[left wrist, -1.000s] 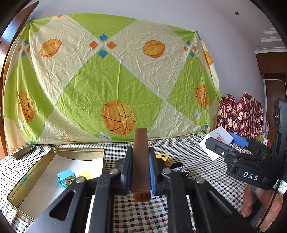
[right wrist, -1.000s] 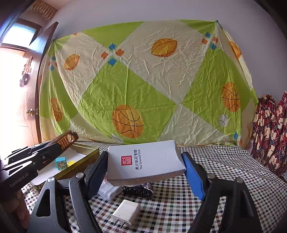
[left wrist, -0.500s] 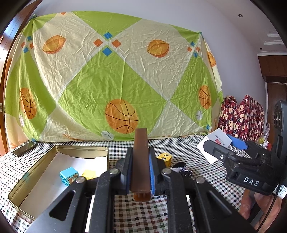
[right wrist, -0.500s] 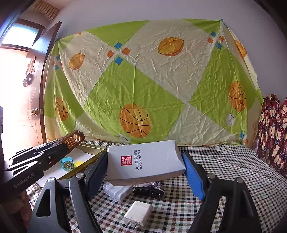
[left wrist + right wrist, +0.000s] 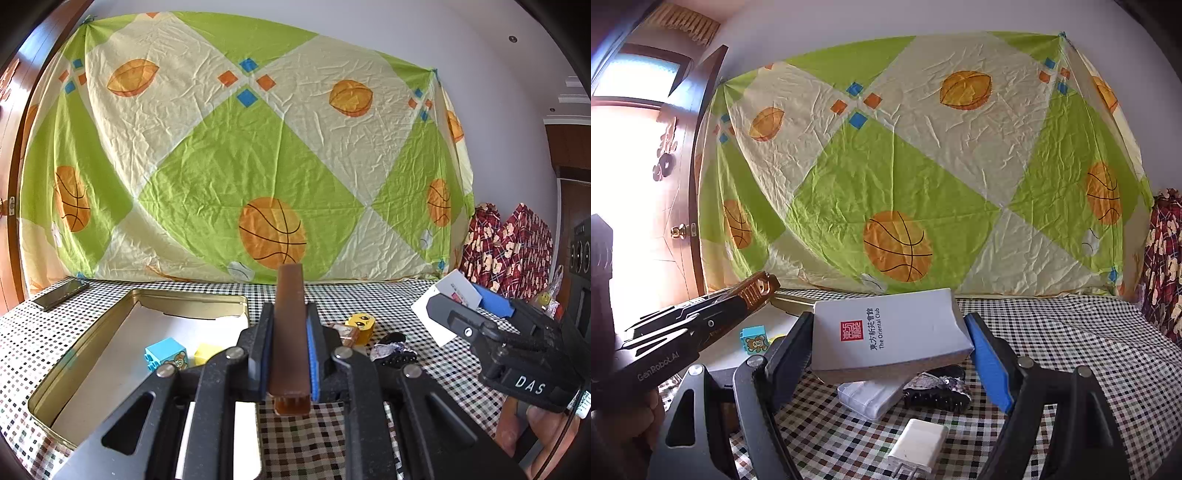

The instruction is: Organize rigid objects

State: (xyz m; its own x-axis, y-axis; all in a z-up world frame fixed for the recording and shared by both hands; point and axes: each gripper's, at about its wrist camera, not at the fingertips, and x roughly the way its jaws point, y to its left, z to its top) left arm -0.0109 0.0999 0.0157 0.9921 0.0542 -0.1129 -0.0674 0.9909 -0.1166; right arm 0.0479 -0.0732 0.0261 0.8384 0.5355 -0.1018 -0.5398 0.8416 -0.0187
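Both grippers have drifted sideways above the checked table (image 5: 1071, 332). Left gripper (image 5: 289, 354) clamps a brown bar (image 5: 290, 332) beside the tin (image 5: 92, 332); right gripper (image 5: 890, 343) grips a white box (image 5: 886, 332). Advice: lower each level into the tin's bare floor, clear of the blocks (image 5: 166, 352).

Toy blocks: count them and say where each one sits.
3. The blue bear block and a yellow block lie inside the gold tin; the yellow face block sits on the checked cloth. The left gripper may hide others.
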